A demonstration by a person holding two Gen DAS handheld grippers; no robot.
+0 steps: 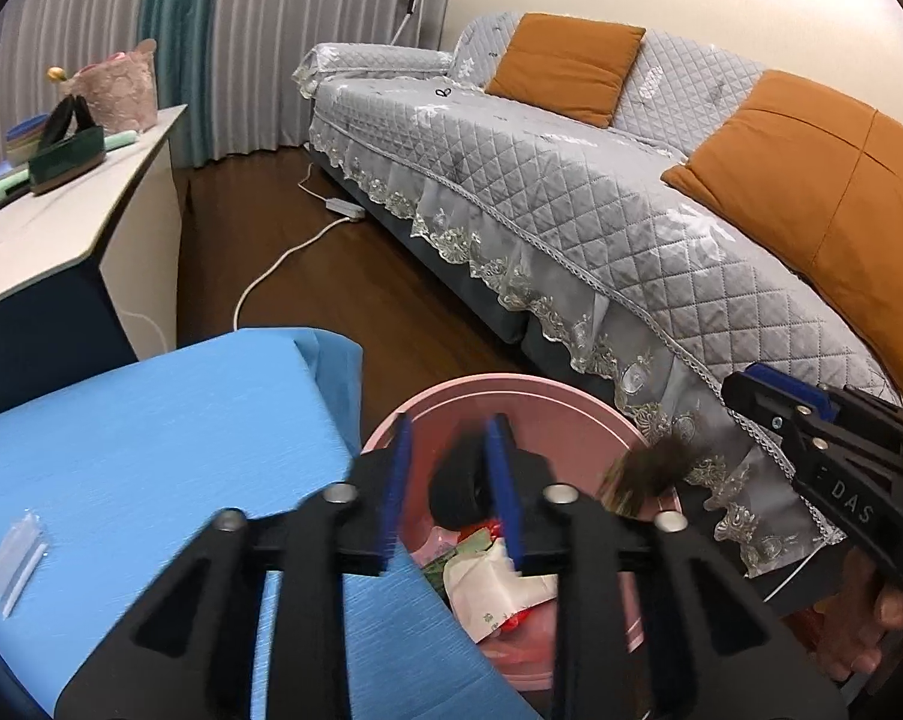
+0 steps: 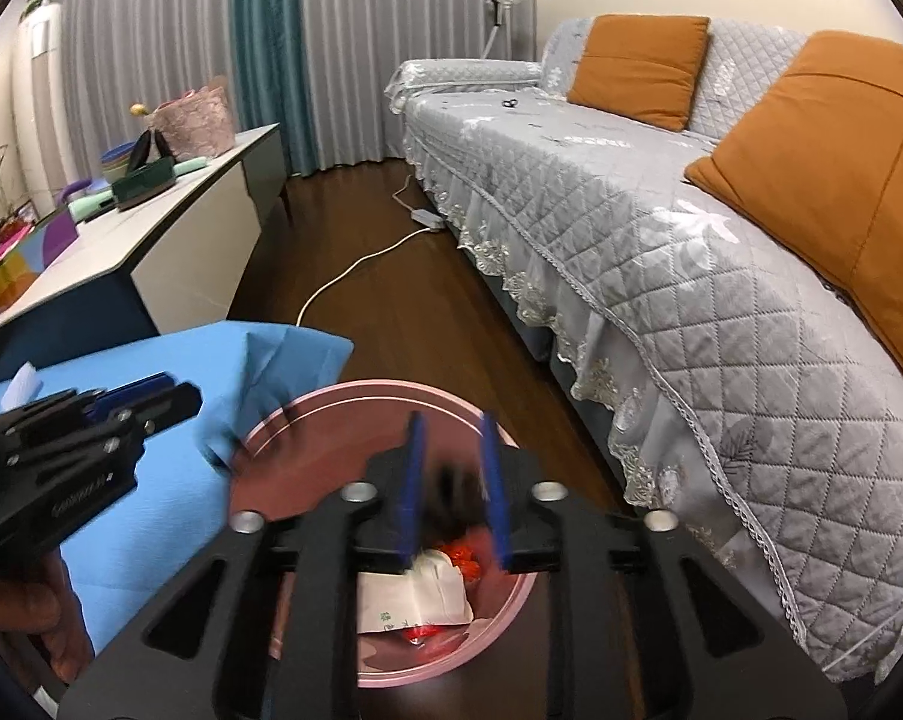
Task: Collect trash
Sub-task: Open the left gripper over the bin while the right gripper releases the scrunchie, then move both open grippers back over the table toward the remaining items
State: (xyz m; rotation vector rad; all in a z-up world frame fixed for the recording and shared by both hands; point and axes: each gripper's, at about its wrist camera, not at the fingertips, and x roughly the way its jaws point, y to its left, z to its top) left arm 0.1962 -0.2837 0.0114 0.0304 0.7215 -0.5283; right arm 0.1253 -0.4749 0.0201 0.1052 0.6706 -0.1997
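A pink bin (image 1: 571,414) stands on the floor between the blue-covered table (image 1: 151,450) and the sofa; it holds white and red wrappers (image 1: 499,582). My left gripper (image 1: 451,492) hangs over the bin, jaws parted, with a blurred black piece (image 1: 460,483) between them, falling or loose. My right gripper (image 2: 451,486) is also over the bin (image 2: 307,414), jaws parted, a dark blurred scrap (image 2: 457,492) between them. A dark brownish scrap (image 1: 649,468) is in mid-air below the right gripper in the left wrist view. A small clear plastic bag (image 1: 16,558) lies on the table.
A grey quilted sofa (image 1: 571,192) with orange cushions (image 1: 565,66) runs along the right. A white cabinet (image 1: 91,210) with a green bag and boxes stands at left. A white power cable (image 1: 283,258) crosses the dark wooden floor.
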